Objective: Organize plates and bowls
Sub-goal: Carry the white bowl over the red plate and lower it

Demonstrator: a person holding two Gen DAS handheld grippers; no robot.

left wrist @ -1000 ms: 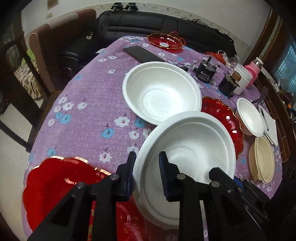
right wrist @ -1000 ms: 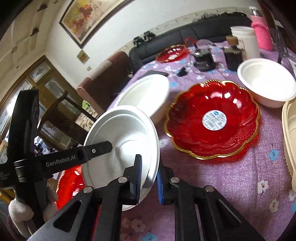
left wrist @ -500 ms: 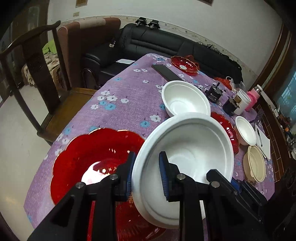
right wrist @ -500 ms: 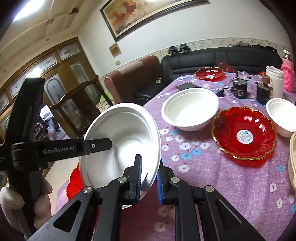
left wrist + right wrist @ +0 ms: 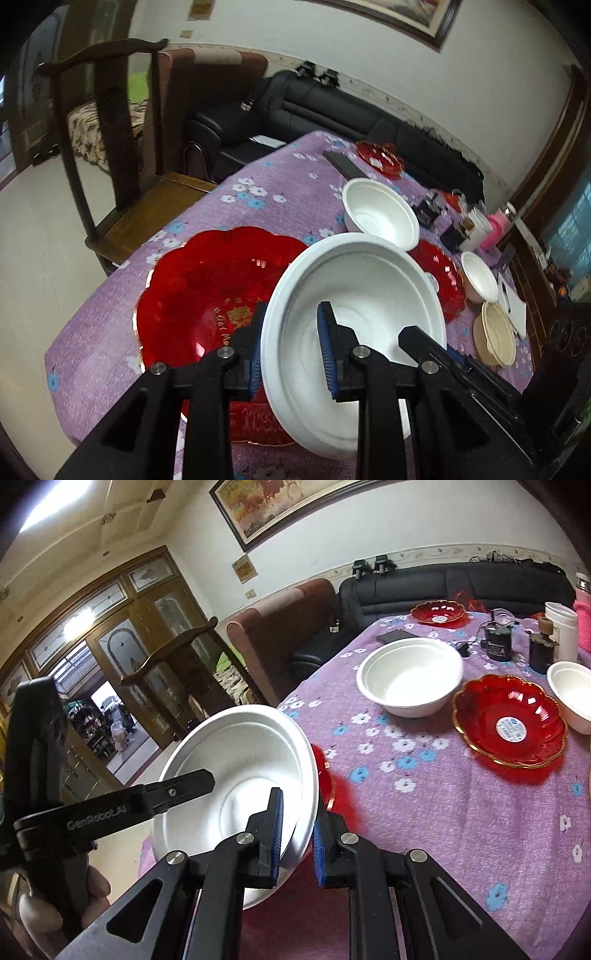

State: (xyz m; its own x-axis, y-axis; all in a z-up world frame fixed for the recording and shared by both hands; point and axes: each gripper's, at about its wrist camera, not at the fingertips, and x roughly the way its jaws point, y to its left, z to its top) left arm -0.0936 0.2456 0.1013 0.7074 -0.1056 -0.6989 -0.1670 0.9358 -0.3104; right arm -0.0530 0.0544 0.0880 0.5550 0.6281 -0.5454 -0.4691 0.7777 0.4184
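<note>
Two hand-held grippers share one load, and from the left wrist view the left hand-held gripper (image 5: 291, 350) pinches the near rim of the white bowl (image 5: 354, 291), one blue pad outside the wall, the other inside. It hangs tilted above the big red plate (image 5: 207, 295), which sits just left of and under the bowl, glossy, scalloped and gold-edged, on the purple flowered surface (image 5: 258, 192). Beyond, a second white bowl (image 5: 380, 218) lies straight ahead, well apart. Over to the right wrist view: the right hand-held gripper (image 5: 297, 838) clamps the opposite rim, pressed tight on the thin matte wall, which looks like foam or pulp. The bowl tips steeply, its open face turned left. Both hands are equally near, I'd say; the red plate, mostly hidden here, lies directly below.
</note>
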